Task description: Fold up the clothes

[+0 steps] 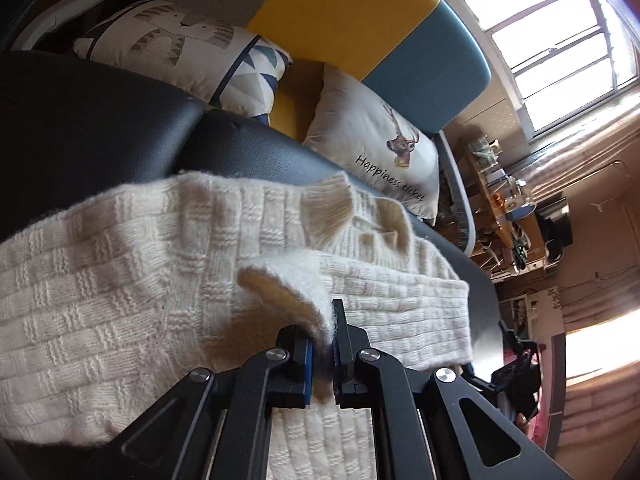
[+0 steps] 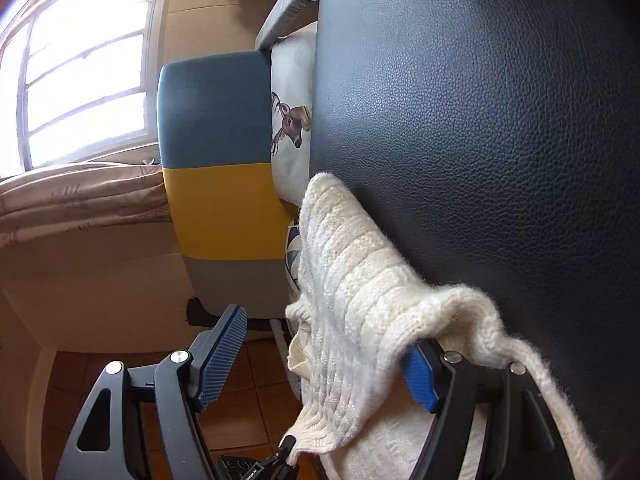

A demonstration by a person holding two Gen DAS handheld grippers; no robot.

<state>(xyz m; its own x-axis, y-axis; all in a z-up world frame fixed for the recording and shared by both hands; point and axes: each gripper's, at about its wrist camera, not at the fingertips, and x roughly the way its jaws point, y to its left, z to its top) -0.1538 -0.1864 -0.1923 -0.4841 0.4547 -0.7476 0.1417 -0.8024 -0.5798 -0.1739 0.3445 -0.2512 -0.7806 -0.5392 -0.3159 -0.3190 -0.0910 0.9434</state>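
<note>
The left gripper [image 1: 323, 344] has its jaws pinched on a raised fold of the cream knit sweater [image 1: 132, 276], while the right gripper [image 2: 324, 354] stands with its jaws wide apart, one blue-padded finger [image 2: 418, 372] tucked under a draped edge of the knit and the other finger [image 2: 222, 356] bare at 9 o'clock over the tiled floor [image 2: 248, 408]. The sweater lies spread on the black leather seat [image 1: 100, 120], with the deer-print cushion [image 1: 380, 152] beyond at 1 o'clock. This looks like mid-fold: next the right gripper likely needs to close on its edge so both can carry the fabric over together.
</note>
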